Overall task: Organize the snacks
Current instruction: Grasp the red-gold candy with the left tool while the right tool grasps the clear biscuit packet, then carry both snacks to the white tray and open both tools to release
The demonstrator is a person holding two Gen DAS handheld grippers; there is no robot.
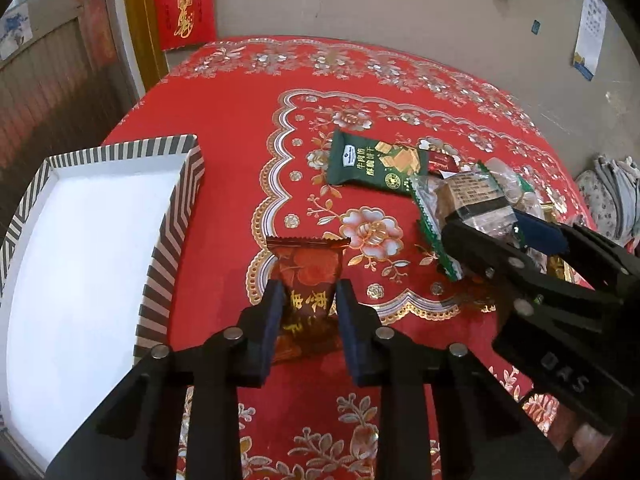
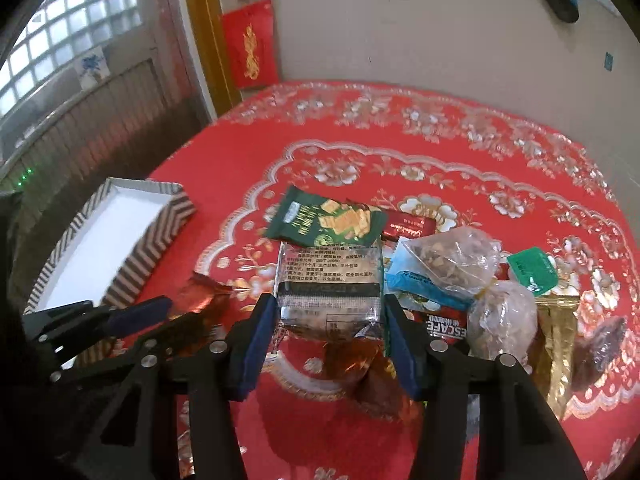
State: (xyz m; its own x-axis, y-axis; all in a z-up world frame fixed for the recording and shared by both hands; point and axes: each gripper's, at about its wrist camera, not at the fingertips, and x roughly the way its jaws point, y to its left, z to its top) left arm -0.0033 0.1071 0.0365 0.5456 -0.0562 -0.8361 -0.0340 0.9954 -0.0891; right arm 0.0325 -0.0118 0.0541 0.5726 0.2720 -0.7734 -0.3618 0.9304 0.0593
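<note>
My left gripper (image 1: 309, 296) is shut on a red-brown snack packet (image 1: 308, 276) with gold characters, held just above the red tablecloth. My right gripper (image 2: 330, 312) is shut on a clear packet with a black band (image 2: 328, 280), over the snack pile; in the left wrist view it shows at the right (image 1: 476, 204). A dark green biscuit packet (image 1: 372, 162) lies flat mid-table; it also shows in the right wrist view (image 2: 324, 220). The striped tray with a white floor (image 1: 92, 240) stands at the left, with nothing in it, and shows again in the right wrist view (image 2: 116, 232).
The pile at the right holds a clear bag of nuts (image 2: 456, 260), a blue packet (image 2: 424, 292), a small green packet (image 2: 532, 272), a gold packet (image 2: 556, 340) and a red Nescafe sachet (image 2: 444, 328). The round table (image 1: 240, 128) stands against a wall with red envelopes (image 2: 250, 48).
</note>
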